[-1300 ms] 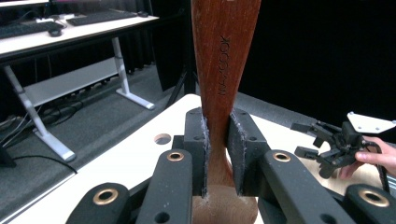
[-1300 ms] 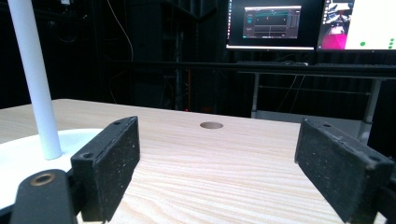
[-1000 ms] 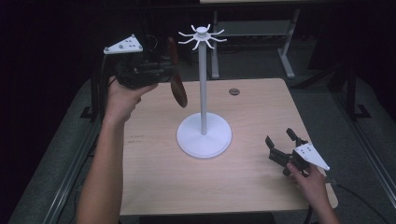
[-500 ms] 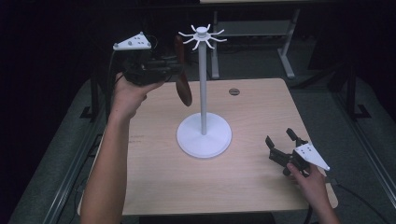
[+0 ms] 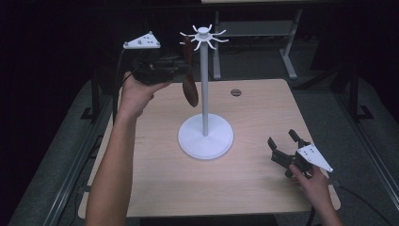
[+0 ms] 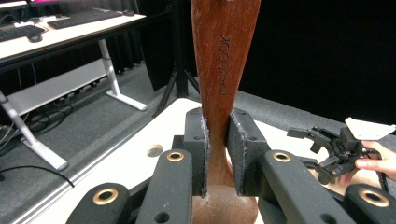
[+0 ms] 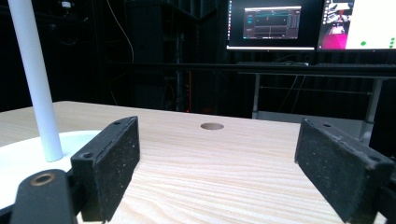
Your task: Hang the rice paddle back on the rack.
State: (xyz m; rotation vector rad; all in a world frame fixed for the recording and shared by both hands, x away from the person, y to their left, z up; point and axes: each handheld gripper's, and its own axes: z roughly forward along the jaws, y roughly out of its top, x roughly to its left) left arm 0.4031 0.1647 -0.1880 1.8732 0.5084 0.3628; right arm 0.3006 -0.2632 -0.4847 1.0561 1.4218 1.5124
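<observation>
1. Now the left tongs (image 5: 181,70) hold the wooden spoon (image 5: 189,89) higher and closer to the white stand (image 5: 205,136) than a second ago; its handle tip has risen to the hooks at the top.
2. Likely this means hanging is close, though I cannot tell whether a hook has caught yet.
3. Seen from the left gripper view, the pads (image 6: 243,140) clamp the spoon's neck, bowl end down.
4. The left forearm reaches up and forward, hand raised above the desk (image 5: 155,188).
5. Resting low at the desk's near right, the right tongs (image 5: 284,148) stay spread wide and hold nothing.
</observation>
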